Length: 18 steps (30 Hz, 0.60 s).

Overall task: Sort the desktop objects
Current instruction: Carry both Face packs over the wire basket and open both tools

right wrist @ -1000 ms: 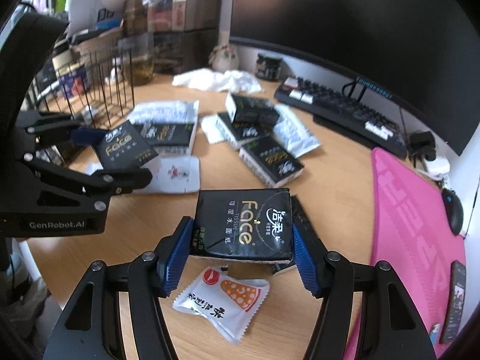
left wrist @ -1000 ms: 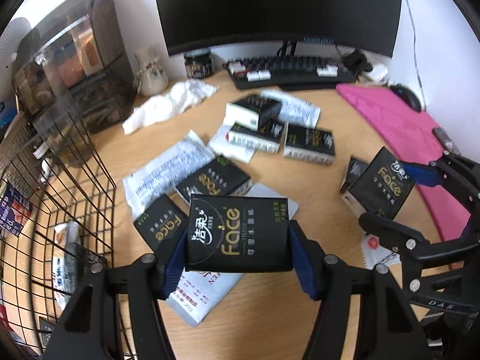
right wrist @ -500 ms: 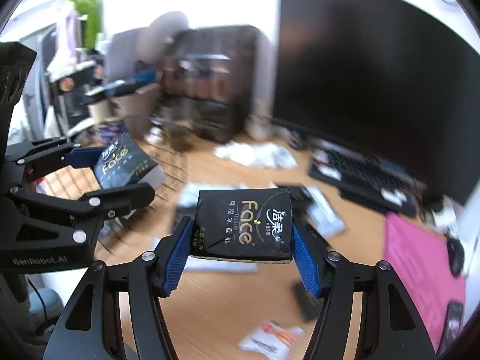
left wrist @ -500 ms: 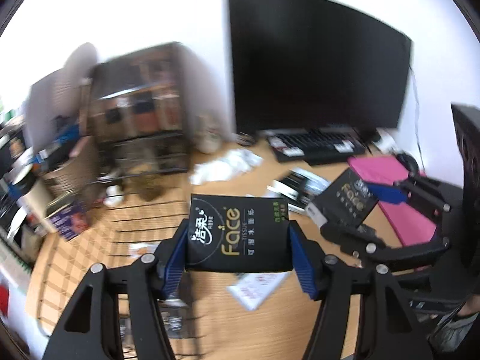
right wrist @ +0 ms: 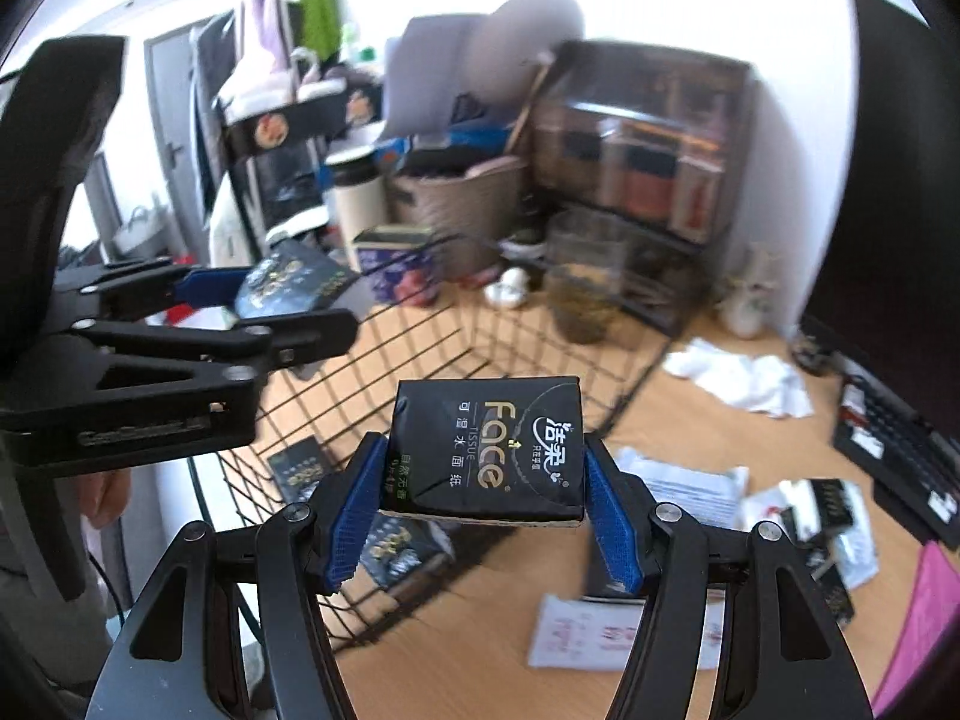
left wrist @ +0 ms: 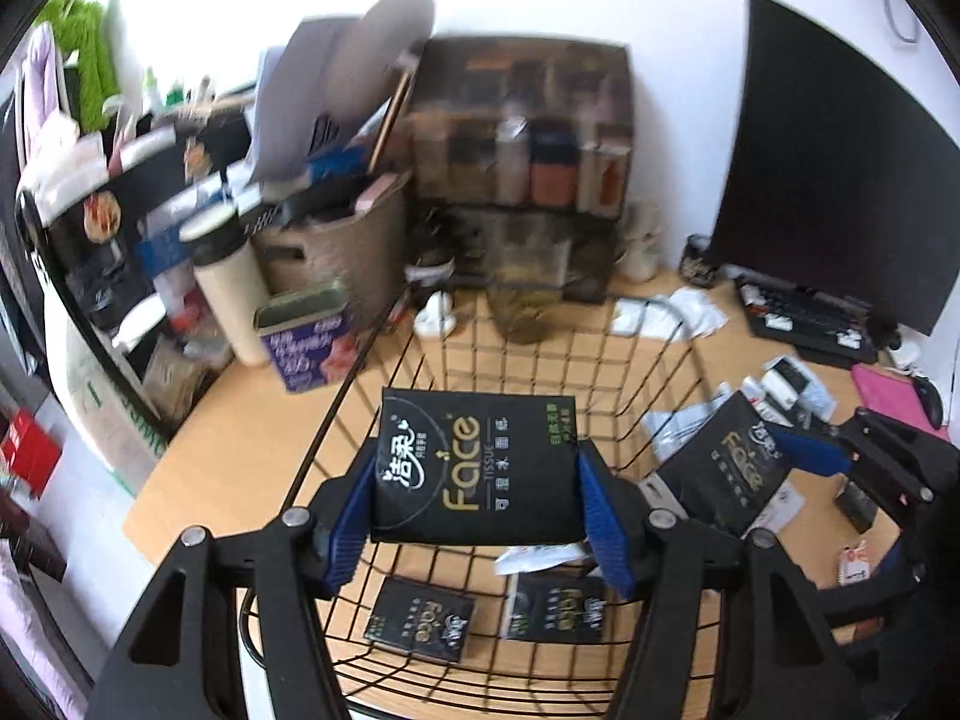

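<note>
My left gripper [left wrist: 477,513] is shut on a black "Face" tissue pack [left wrist: 477,468] and holds it above the black wire basket [left wrist: 540,360]. Two black tissue packs [left wrist: 420,618] [left wrist: 555,606] lie flat on the basket floor. My right gripper [right wrist: 486,510] is shut on a second black "Face" tissue pack [right wrist: 489,450], held over the basket's near right side [right wrist: 420,372]. The right gripper with its pack [left wrist: 729,468] shows at the right of the left wrist view. The left gripper with its pack [right wrist: 288,288] shows at the left of the right wrist view.
More black packs [right wrist: 828,498] and white sachets [right wrist: 690,483] lie on the wooden desk [right wrist: 492,660] right of the basket. A crumpled white cloth [right wrist: 738,375], keyboard [left wrist: 804,315], monitor [left wrist: 828,180] and pink mat [left wrist: 888,387] stand beyond. A tin [left wrist: 303,339], brown bin [left wrist: 336,246] and shelf unit [left wrist: 522,138] crowd behind the basket.
Both grippers have swung left from the scattered packs on the desk to the wire basket, each carrying its tissue pack. The basket now lies under the left gripper.
</note>
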Available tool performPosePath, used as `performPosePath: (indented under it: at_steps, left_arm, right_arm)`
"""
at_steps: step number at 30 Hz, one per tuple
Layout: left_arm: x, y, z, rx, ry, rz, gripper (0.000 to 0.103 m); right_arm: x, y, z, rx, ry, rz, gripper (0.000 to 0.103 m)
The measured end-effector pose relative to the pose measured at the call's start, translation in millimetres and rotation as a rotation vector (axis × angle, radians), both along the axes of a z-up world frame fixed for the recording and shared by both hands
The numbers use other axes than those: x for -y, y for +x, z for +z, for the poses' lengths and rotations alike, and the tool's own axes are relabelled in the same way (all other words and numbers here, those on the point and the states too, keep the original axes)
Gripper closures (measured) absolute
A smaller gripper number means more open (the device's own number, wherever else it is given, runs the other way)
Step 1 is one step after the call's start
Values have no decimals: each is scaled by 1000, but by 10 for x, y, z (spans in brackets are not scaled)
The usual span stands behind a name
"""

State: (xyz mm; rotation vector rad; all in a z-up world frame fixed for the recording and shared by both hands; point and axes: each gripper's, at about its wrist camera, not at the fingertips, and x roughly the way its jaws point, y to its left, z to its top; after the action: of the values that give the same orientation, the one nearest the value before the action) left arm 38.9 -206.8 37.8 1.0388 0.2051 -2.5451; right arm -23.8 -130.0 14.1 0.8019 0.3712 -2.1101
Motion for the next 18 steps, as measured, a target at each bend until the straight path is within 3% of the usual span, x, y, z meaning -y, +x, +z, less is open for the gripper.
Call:
performPosePath:
  at_steps: [5,9,18]
  left_arm:
    - [101,-23,-113,7,19,-2,33]
    - [50,-12,-77,-4,8,-19,26]
    - [-303,-43,63,-47,14,-120,26]
  right_arm:
    - [147,-2,-81,-3,12,14,39]
    - [129,-25,-92,-2,2,4,35]
    - [-220,-2,-9,-8,-11,-47,35]
